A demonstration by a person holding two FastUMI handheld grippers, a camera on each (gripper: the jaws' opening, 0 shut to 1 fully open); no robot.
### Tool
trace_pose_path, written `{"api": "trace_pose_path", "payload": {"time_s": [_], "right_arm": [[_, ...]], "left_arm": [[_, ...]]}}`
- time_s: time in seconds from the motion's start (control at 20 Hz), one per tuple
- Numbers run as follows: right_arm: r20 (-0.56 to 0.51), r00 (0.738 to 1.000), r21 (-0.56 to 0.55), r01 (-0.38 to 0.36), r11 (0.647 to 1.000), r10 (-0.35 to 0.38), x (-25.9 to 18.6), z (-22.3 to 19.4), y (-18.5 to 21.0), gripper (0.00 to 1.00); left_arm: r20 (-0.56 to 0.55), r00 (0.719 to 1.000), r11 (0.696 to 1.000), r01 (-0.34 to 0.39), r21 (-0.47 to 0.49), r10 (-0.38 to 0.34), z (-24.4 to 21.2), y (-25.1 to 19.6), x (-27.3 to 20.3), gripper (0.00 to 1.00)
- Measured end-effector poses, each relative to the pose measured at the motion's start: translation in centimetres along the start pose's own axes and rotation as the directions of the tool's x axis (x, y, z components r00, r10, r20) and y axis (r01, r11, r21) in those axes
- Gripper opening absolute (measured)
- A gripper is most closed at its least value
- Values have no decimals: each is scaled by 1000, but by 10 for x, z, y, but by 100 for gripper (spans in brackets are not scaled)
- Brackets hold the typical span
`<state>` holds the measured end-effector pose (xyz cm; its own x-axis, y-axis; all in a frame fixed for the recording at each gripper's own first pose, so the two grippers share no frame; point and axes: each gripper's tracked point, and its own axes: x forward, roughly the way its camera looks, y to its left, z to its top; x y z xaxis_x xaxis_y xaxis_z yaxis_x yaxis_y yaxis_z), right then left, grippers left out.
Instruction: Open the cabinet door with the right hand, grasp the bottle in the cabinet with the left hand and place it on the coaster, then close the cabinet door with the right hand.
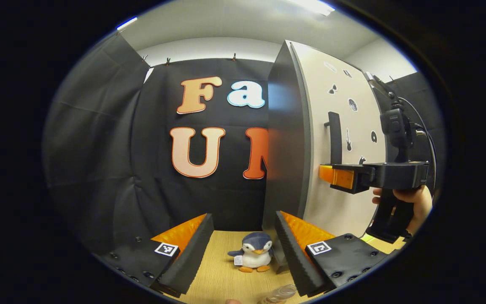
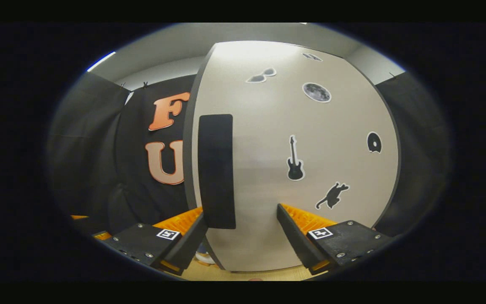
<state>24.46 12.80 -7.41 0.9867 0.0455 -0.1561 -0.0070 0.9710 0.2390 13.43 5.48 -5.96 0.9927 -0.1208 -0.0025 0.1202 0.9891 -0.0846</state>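
The cabinet [image 1: 287,147] stands to the right in the left gripper view, its white stickered door [image 2: 276,126] lying flat against the body. The black upright handle [image 2: 217,171] sits near the door's left edge. My right gripper [image 2: 241,236] is open and close to the door, with the handle just ahead of its left finger. From the left gripper view, the right gripper [image 1: 338,177], held by a hand [image 1: 411,202], has its tips by the handle's [image 1: 335,137] lower end. My left gripper [image 1: 243,249] is open above the table. A clear bottle top [image 1: 279,293] shows at the bottom edge.
A small penguin plush [image 1: 253,252] sits on the wooden table [image 1: 222,270] in front of the black cloth wall, just left of the cabinet's base.
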Motion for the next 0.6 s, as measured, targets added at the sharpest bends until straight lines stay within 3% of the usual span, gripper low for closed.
{"api": "trace_pose_path", "payload": {"time_s": [0.6], "right_arm": [[16, 1000, 61, 7, 998, -8, -11, 0, 2, 95]], "left_arm": [[-3, 999, 999, 32, 7, -32, -1, 3, 0, 95]]}}
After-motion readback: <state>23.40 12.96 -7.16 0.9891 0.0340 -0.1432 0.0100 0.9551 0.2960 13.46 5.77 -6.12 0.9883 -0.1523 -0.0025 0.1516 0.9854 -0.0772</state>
